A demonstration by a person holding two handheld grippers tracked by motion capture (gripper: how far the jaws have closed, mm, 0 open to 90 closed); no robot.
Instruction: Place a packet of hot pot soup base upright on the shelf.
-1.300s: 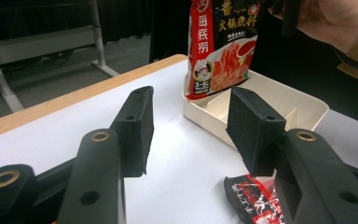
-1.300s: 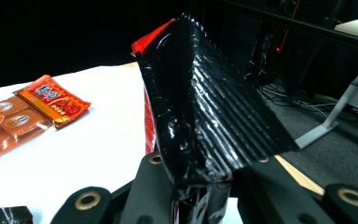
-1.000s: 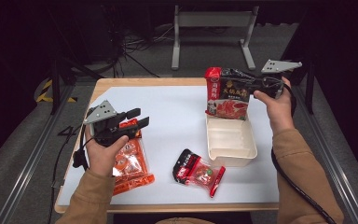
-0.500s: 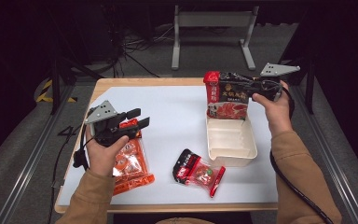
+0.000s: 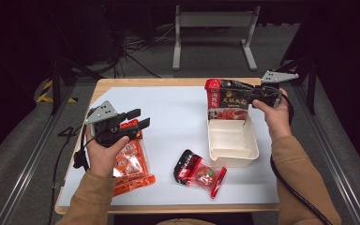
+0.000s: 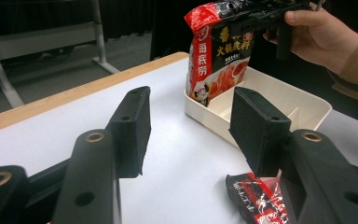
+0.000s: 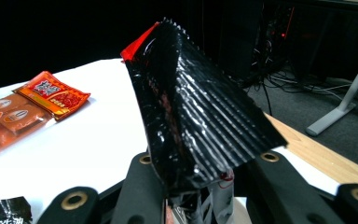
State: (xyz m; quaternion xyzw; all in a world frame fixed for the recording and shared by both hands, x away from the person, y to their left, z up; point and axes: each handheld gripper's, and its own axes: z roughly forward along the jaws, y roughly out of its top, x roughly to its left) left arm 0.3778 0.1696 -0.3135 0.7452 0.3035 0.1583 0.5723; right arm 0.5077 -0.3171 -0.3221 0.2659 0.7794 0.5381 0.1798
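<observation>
I see the table [image 5: 168, 117] carrying a cream tray [image 5: 232, 143]. My right gripper [image 5: 243, 91] is clamped on the top of a red-black pouch [image 5: 227, 101], its bottom edge inside the tray's far end; those jaws have just been easing apart. My left gripper [image 5: 138, 119] stands apart, empty, above an orange packet [image 5: 131, 161].

A recording lab or studio, dark black surroundings, a wooden counter [image 5: 168, 82] under a white sheet [image 5: 178, 122], metal rails [image 5: 23, 164] along both sides on grey carpet, loose cables [image 5: 140, 51] behind, a grey metal stand [image 5: 213, 21] at the back
</observation>
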